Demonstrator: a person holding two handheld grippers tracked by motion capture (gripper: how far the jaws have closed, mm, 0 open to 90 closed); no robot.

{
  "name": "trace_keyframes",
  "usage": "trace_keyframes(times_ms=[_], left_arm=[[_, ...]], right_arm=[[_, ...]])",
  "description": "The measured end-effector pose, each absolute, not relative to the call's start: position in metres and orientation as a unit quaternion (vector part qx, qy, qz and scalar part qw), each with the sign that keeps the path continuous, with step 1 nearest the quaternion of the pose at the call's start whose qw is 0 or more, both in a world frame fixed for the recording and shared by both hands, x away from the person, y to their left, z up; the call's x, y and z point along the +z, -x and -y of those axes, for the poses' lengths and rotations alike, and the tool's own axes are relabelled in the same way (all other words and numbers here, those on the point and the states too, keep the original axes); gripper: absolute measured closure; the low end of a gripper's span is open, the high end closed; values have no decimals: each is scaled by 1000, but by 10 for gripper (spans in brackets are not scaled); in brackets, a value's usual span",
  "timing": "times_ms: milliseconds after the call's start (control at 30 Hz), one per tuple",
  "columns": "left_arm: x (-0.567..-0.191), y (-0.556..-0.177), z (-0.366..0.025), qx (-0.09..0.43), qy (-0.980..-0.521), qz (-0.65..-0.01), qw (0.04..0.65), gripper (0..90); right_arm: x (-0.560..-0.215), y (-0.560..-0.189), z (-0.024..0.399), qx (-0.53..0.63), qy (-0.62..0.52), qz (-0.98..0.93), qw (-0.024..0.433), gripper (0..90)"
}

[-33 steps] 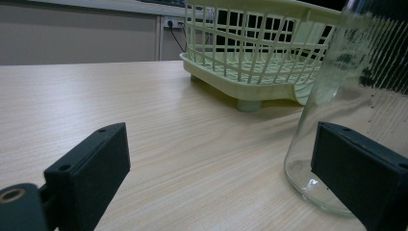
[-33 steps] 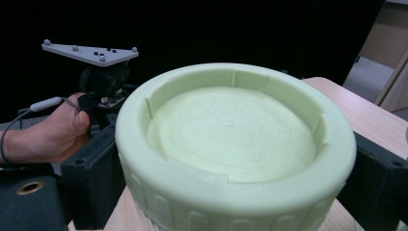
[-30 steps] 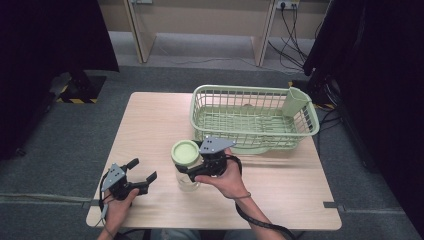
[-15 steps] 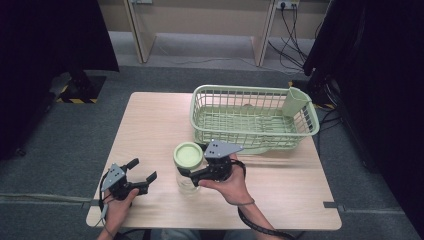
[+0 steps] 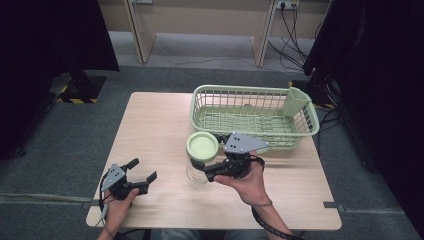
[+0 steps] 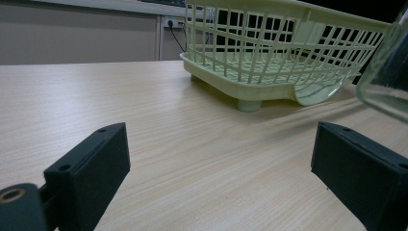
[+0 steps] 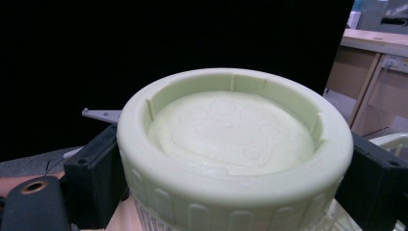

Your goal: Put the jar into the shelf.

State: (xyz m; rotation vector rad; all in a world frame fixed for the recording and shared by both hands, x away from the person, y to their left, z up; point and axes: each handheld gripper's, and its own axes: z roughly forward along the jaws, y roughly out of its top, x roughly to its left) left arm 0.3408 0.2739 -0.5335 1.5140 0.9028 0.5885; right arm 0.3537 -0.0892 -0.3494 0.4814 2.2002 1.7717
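Right gripper (image 5: 204, 169) clamped on jar (image 5: 199, 170); left gripper (image 5: 144, 175) idle.

The jar stands upright on the table (image 5: 150, 120) just in front of the basket (image 5: 300, 107), long axis vertical, lid (image 7: 234, 132) on. The right jaws close on it below the lid, one on each side. The left gripper rests wide open and empty near the table's front-left edge, the jar to its right.

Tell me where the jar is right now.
In the high view the jar stands near the table's middle, just in front of the basket, with the right hand-held gripper closed around it.
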Motion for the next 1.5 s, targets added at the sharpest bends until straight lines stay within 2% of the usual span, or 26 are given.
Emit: trace_keyframes(times_ms=[867,1500], left_arm=[[-533,-341,-274,252,-652,-391,599,57],[-534,-341,-274,251,-650,-392,601,56]], right_arm=[[-291,-367,125,617,-203,-735,197,116],[-250,-410,163,615,-272,-695,255,116]])
